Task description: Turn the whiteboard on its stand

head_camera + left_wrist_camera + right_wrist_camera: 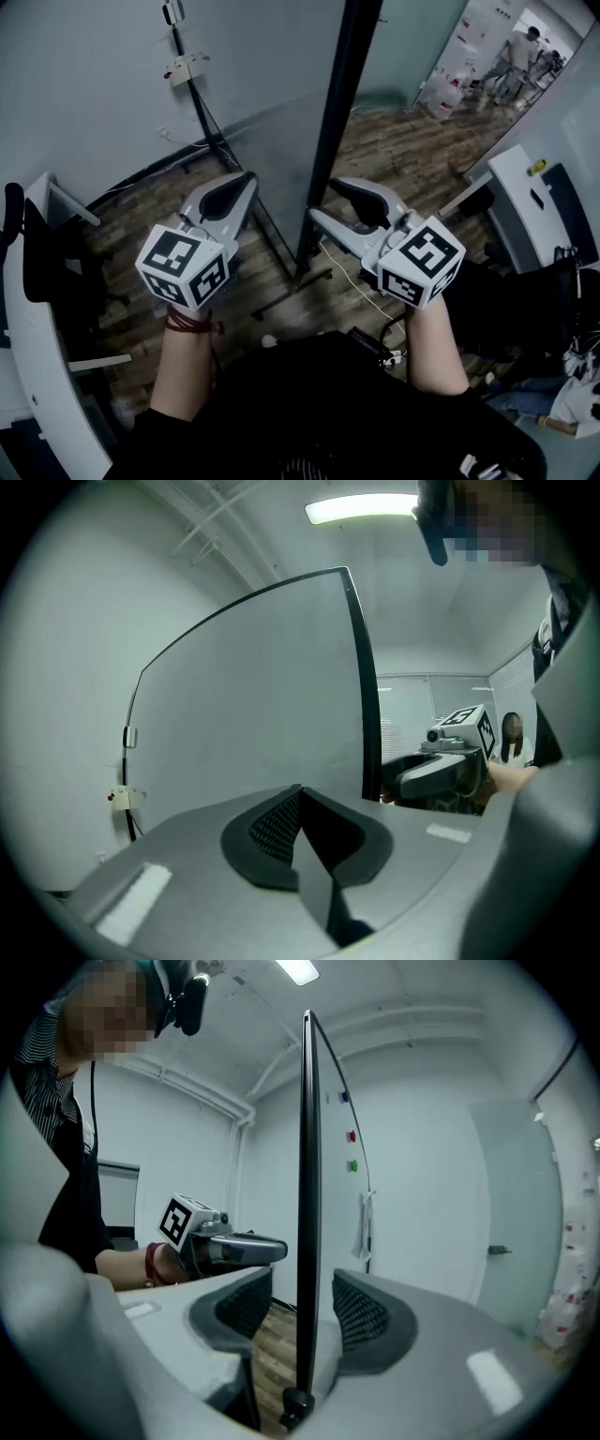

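The whiteboard [267, 84] stands upright on its stand, with its black side frame [336, 122] running down the middle of the head view. My right gripper [326, 202] is open and straddles that frame. In the right gripper view the board's edge [307, 1194] rises between the ribbed pads [361, 1314], with a gap on each side. My left gripper [230, 192] is shut with nothing in it, and sits just left of the frame in front of the white face. The left gripper view shows the board's face [253, 705] beyond the closed jaws [300, 808].
The stand's black legs [281, 300] spread over the wood floor, with cables beside them. A white desk [37, 356] is at the left and a white table [525, 187] at the right. Coloured magnets [352, 1135] and a cloth [364, 1222] hang on the board's far face. People [516, 47] stand far behind.
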`<state>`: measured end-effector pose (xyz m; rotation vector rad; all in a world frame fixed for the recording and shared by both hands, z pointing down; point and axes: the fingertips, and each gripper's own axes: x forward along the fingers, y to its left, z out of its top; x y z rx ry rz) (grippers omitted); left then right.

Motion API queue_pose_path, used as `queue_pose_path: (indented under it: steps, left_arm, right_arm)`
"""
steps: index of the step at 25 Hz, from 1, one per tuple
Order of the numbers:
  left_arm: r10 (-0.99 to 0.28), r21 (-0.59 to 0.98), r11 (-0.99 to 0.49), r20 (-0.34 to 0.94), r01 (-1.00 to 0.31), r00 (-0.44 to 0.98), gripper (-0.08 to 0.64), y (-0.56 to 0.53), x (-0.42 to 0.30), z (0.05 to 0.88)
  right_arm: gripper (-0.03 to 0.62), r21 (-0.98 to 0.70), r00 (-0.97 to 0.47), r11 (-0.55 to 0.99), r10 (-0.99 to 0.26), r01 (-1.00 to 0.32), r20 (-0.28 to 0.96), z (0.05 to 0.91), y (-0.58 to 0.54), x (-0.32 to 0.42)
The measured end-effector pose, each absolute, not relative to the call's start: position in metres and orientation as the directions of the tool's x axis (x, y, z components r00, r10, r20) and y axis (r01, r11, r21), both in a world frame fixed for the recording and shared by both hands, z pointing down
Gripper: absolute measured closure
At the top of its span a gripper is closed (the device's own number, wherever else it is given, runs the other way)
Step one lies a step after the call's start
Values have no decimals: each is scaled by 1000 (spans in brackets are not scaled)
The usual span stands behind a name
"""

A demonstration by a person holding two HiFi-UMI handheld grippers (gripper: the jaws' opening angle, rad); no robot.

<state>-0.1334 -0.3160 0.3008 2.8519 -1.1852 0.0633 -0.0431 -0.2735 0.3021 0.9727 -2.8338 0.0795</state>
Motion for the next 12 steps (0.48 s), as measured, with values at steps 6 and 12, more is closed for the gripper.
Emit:
queue_pose_path:
  steps: [6, 12]
  left_arm:
    - [-670, 49, -739, 54, -672, 740, 555, -311, -138, 310]
    - [-661, 59, -745, 67, -664, 747, 555, -312, -132, 314]
  right_arm:
    - [396, 0, -716, 722, -686, -692, 127, 297, -277, -47]
    - [396, 3, -699, 707, -700, -707, 146, 297, -288, -43]
